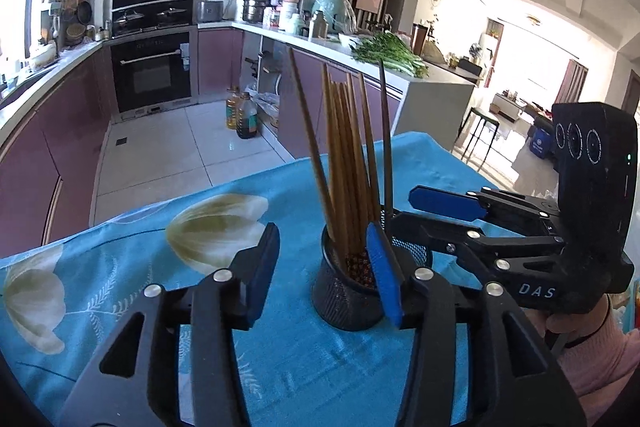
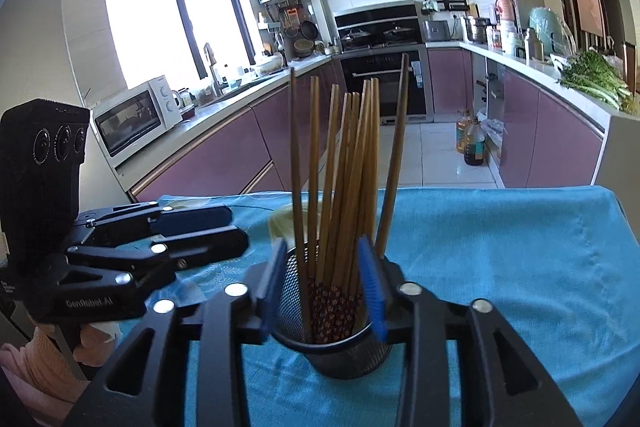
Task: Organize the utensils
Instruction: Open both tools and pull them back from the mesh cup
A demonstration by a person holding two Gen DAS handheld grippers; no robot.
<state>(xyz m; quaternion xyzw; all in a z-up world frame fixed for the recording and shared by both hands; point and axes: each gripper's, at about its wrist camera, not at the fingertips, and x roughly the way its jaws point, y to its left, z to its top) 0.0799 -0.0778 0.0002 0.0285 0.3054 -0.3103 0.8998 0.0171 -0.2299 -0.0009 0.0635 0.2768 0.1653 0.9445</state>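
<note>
A black mesh cup [image 1: 344, 297] [image 2: 340, 351] stands on the blue flowered cloth [image 1: 120, 267] and holds several wooden chopsticks [image 1: 348, 163] [image 2: 352, 179], upright and fanned out. My right gripper [image 2: 324, 291] is wide open with its blue pads on either side of the cup's rim; I cannot tell whether they touch it. In the left wrist view it [image 1: 412, 215] reaches in from the right. My left gripper [image 1: 324, 271] is open and empty just left of the cup, its right pad in front of the rim. It also shows in the right wrist view [image 2: 236, 227].
The table's far edge [image 1: 240, 183] drops to a tiled kitchen floor. Purple cabinets, an oven [image 1: 154, 71] and oil bottles [image 1: 242, 115] stand beyond. A microwave [image 2: 138, 115] sits on the left counter. Blue cloth extends right of the cup [image 2: 500, 267].
</note>
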